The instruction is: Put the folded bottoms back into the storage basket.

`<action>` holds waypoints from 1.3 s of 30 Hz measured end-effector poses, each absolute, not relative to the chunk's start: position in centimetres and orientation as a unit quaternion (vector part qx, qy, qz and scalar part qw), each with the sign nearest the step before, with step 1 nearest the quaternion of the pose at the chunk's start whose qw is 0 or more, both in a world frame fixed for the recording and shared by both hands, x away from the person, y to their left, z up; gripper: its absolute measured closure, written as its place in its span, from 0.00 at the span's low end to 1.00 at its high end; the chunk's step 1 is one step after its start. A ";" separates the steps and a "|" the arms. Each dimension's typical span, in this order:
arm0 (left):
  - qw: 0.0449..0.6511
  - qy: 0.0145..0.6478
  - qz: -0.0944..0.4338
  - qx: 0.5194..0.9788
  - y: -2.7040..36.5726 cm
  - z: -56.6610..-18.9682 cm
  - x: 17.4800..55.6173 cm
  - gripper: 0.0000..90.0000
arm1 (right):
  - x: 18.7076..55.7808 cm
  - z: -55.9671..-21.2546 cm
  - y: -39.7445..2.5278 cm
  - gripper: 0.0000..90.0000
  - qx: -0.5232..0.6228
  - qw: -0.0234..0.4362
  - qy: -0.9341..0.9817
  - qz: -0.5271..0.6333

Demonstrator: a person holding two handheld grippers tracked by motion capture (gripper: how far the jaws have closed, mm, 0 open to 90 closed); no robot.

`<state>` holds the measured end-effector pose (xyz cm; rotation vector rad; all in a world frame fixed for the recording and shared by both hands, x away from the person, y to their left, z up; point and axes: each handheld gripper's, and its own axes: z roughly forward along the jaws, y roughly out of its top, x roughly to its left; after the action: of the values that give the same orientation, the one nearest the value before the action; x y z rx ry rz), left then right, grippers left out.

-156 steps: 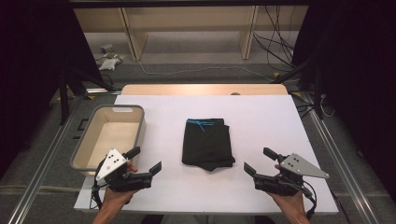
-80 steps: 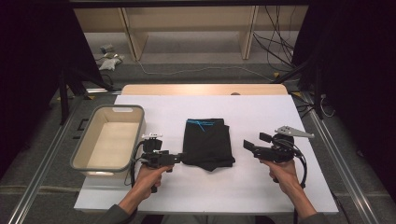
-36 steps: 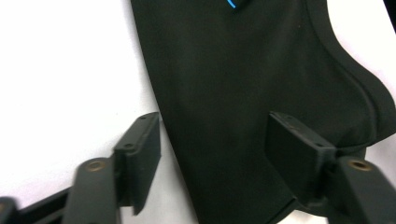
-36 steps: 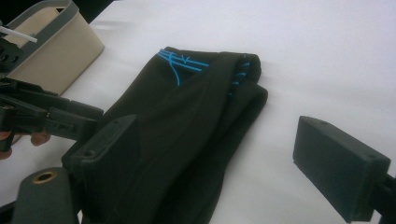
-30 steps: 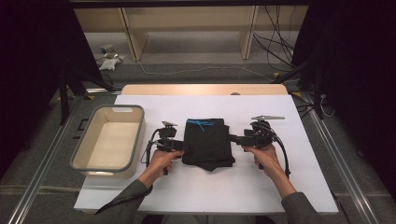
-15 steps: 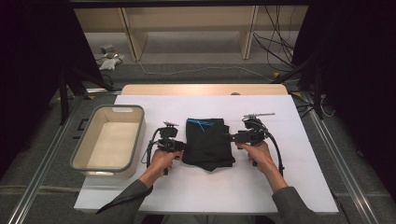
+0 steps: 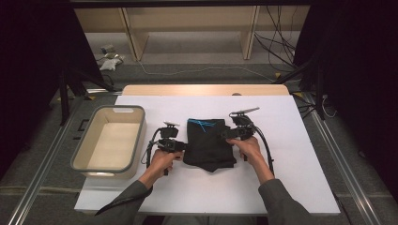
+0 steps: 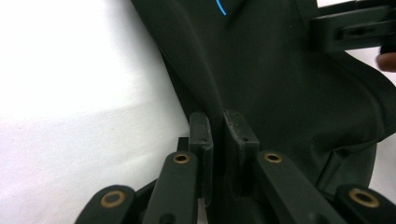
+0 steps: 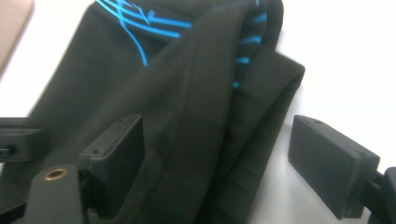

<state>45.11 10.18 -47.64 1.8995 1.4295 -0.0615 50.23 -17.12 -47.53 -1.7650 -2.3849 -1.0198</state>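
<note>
Soft, floppy black garment [image 7: 207, 143] on the worktop [image 7: 300, 187]: left hand-held gripper [image 8: 218, 140] was pinched on its edge fold, right hand-held gripper [image 9: 224, 158] gaped wide around the thicker opposite edge.

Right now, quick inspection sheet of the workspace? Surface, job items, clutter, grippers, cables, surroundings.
Surface: white table top, flat and clean.
Job's things: folded black garment with blue stitching at the middle; beige bin to its left holds nothing.
Clutter: nothing seen.
Grippers: left gripper pinched shut on the garment's left edge; right gripper open, its fingers either side of the right edge.
Cables: one trails from each gripper; more lie on the floor beyond.
Surroundings: wooden shelving behind, dark curtains at both sides.
</note>
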 end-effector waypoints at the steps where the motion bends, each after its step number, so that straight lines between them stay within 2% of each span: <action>1: 0.373 0.557 -0.025 0.741 10.2 -47.6 45.1 0.91 | 50.2 -47.5 -17.1 0.23 -0.565 0.001 -0.758 -0.326; 5: 0.376 0.556 -0.026 0.741 10.1 -47.6 45.1 0.90 | 50.3 -47.5 -17.0 0.32 -0.575 0.010 -0.750 -0.327; 7: 0.378 0.551 -0.027 0.744 10.2 -47.6 45.1 0.87 | 50.3 -47.4 -16.9 0.40 -0.577 0.007 -0.750 -0.323; 8: 0.377 0.550 -0.029 0.744 10.2 -47.7 45.1 0.86 | 50.4 -47.4 -17.0 0.50 -0.585 0.010 -0.745 -0.321; 10: 0.377 0.553 -0.029 0.743 10.2 -47.7 45.2 0.86 | 50.4 -47.5 -17.0 0.53 -0.588 0.020 -0.740 -0.324; 12: 0.375 0.551 -0.027 0.745 10.2 -47.8 45.2 0.87 | 50.3 -47.5 -16.7 0.63 -0.592 0.018 -0.739 -0.321; 14: 0.374 0.550 -0.026 0.747 10.1 -47.8 45.2 0.88 | 50.3 -47.6 -16.6 0.65 -0.593 0.016 -0.738 -0.320; 15: 0.374 0.549 -0.024 0.747 10.1 -47.8 45.2 0.89 | 50.2 -47.6 -16.5 0.72 -0.594 0.015 -0.738 -0.321; 19: 0.374 0.541 -0.018 0.753 10.1 -47.7 45.1 0.92 | 50.1 -47.7 -16.5 0.79 -0.595 0.020 -0.733 -0.329; 24: 0.381 0.538 -0.015 0.752 10.1 -47.3 44.9 0.92 | 49.8 -47.5 -16.4 0.82 -0.591 0.010 -0.729 -0.346; 39: 0.419 0.521 -0.024 0.744 11.8 -44.5 44.6 0.93 | 48.5 -45.4 -15.6 0.84 -0.570 -0.002 -0.715 -0.404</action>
<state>44.57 11.75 -44.54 1.8652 1.3057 -0.0595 48.54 -15.57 -45.40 -1.7947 -2.2490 -1.2724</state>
